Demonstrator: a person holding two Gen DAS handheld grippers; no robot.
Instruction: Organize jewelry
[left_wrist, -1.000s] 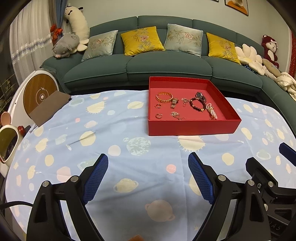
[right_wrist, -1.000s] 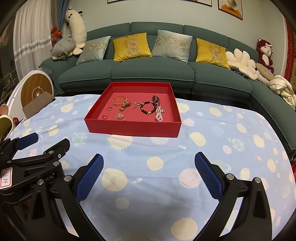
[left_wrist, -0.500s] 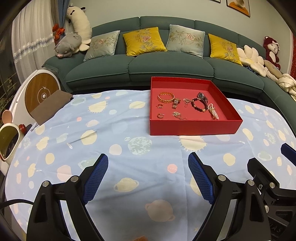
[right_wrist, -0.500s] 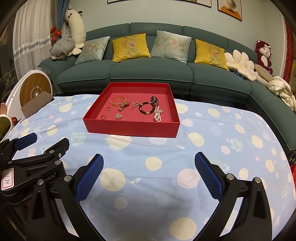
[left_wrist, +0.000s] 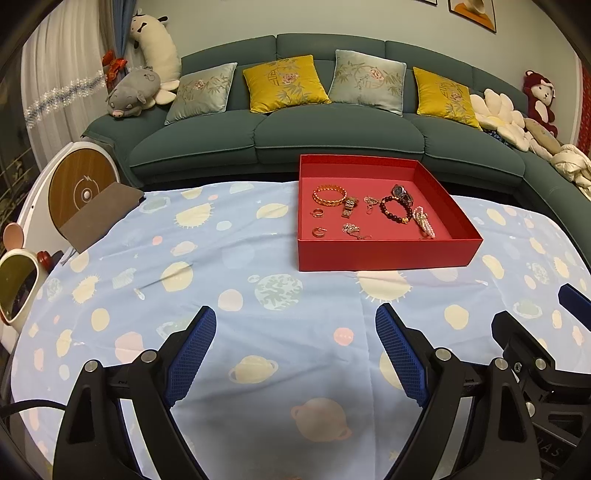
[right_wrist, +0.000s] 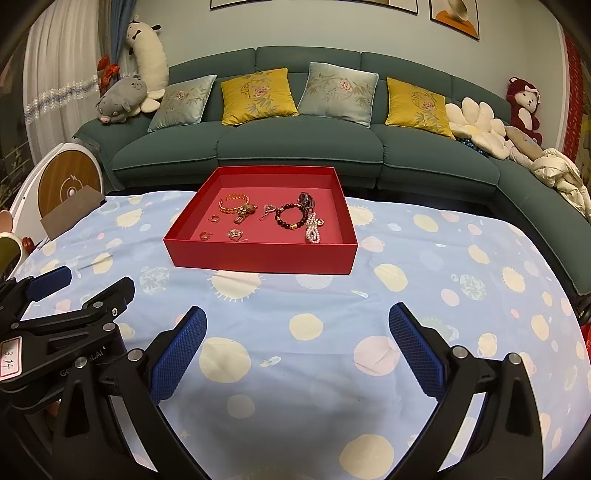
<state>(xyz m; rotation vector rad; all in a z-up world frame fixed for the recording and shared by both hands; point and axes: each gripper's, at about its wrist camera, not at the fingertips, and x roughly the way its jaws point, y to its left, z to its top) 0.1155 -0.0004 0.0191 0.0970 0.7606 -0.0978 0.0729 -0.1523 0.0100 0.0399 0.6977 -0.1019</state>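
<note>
Through the left wrist camera I count one red tray on the tabletop, which is covered in a pale blue planet-print cloth. Inside the tray lie one gold bangle, one gold-tone watch, two small gold rings, one small pendant, one chain piece, one dark beaded bracelet, one dark-faced watch touching that bracelet's far side, and one pearl bracelet just beside it. My left gripper hangs above the cloth well short of the tray; its two blue-padded fingers are spread wide, released, gripping nothing and touching nothing. The right gripper pokes in at the right edge.

Through the right wrist camera I see the same single red tray with its nine pieces: bangle, gold-tone watch, two rings, pendant, chain piece, beaded bracelet, dark watch and pearls. The right gripper also hangs over the cloth near the tabletop's front, its two fingers wide apart and empty. The left gripper shows at the left, also released. Behind the tabletop stands one green sofa with four cushions.
</note>
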